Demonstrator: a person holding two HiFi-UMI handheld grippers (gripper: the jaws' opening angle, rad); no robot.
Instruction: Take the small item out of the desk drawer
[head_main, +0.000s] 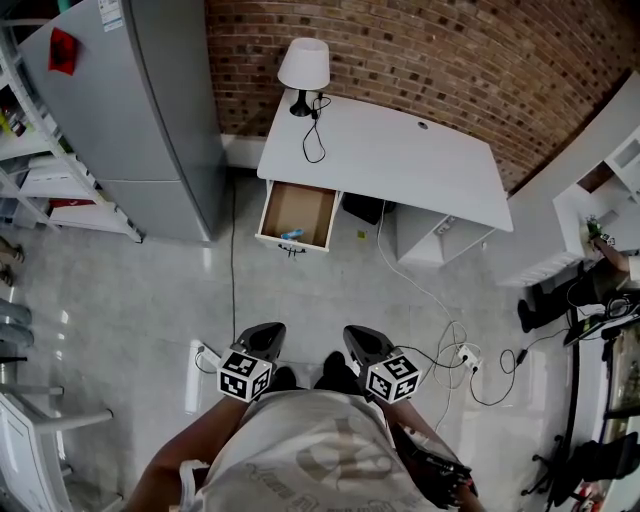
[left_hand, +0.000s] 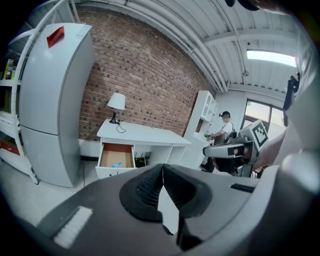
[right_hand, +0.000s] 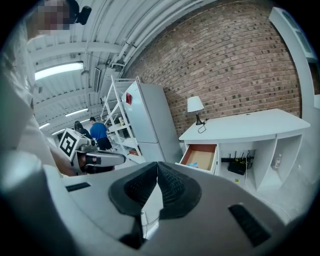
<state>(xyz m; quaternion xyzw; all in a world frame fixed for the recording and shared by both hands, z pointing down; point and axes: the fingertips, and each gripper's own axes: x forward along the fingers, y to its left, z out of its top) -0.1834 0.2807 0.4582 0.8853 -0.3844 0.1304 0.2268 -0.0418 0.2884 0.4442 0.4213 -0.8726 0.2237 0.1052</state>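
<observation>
The white desk (head_main: 400, 160) stands against the brick wall with its left drawer (head_main: 297, 215) pulled open. A small blue item (head_main: 292, 236) lies near the drawer's front; it also shows in the drawer (left_hand: 116, 156) as the blue item (left_hand: 117, 164), and again as the blue item (right_hand: 193, 164). My left gripper (head_main: 266, 340) and right gripper (head_main: 362, 342) are held close to my body, well short of the desk. Both are shut with nothing between the jaws, which touch at the tips in each gripper view: left gripper (left_hand: 162, 167), right gripper (right_hand: 157, 165).
A grey fridge (head_main: 150, 110) stands left of the desk, with white shelving (head_main: 40, 170) beyond it. A white lamp (head_main: 303, 70) sits on the desk's back corner. Cables and a power strip (head_main: 465, 355) lie on the floor at right. People stand far off in both gripper views.
</observation>
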